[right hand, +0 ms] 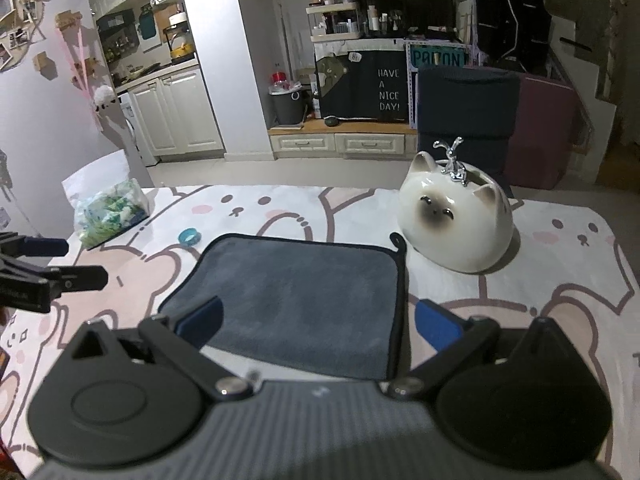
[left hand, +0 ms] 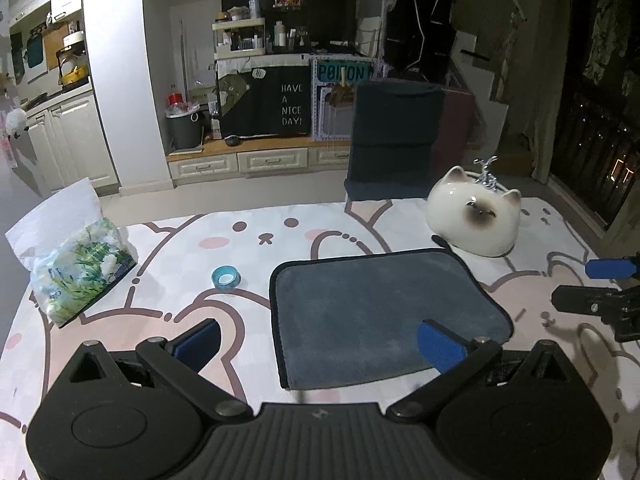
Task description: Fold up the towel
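Note:
A grey towel (left hand: 380, 312) with a dark hem lies flat on the table with the cartoon-print cloth; it also shows in the right wrist view (right hand: 296, 300). My left gripper (left hand: 320, 346) is open and empty above the towel's near left edge. My right gripper (right hand: 318, 326) is open and empty above the towel's near right edge. The right gripper's fingers (left hand: 592, 300) show at the right of the left wrist view, and the left gripper's fingers (right hand: 60, 276) show at the left of the right wrist view.
A white ceramic cat (left hand: 474, 216) stands just beyond the towel's far right corner, also in the right wrist view (right hand: 456, 220). A blue tape roll (left hand: 226, 277) and a tissue pack (left hand: 76, 264) lie to the left. A dark chair (left hand: 394, 136) stands behind the table.

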Demonstrator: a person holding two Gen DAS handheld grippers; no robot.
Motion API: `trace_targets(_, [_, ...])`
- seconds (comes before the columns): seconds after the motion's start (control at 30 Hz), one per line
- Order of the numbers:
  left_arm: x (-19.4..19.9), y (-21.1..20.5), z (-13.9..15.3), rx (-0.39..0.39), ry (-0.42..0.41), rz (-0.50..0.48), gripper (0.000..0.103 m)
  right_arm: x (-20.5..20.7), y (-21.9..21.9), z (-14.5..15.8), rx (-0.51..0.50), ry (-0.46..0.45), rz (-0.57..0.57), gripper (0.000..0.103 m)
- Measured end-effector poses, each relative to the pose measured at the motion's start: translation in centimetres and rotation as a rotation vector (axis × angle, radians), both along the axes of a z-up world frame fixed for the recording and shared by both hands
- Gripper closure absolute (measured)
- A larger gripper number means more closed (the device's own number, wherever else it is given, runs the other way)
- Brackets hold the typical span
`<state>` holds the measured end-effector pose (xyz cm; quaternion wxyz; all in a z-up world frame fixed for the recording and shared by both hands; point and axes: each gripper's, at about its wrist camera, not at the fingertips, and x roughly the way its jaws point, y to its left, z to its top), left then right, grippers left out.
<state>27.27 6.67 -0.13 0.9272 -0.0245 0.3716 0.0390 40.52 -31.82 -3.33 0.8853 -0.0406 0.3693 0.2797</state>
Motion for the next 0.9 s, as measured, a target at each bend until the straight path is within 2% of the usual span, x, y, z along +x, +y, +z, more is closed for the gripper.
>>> trace_targets(0.6, [-8.7, -2.3, 4.1, 0.009, -0.066, 0.003, 0.0, -8.4, -2.5, 3.7, 0.036, -0.054, 0.009, 0.0])
trace_targets(0.9, [-12.8, -3.7, 5.6, 0.039, -0.098, -0.005, 0.0, -12.4, -3.5, 5.3, 0.045, -0.095, 0.014, 0.0])
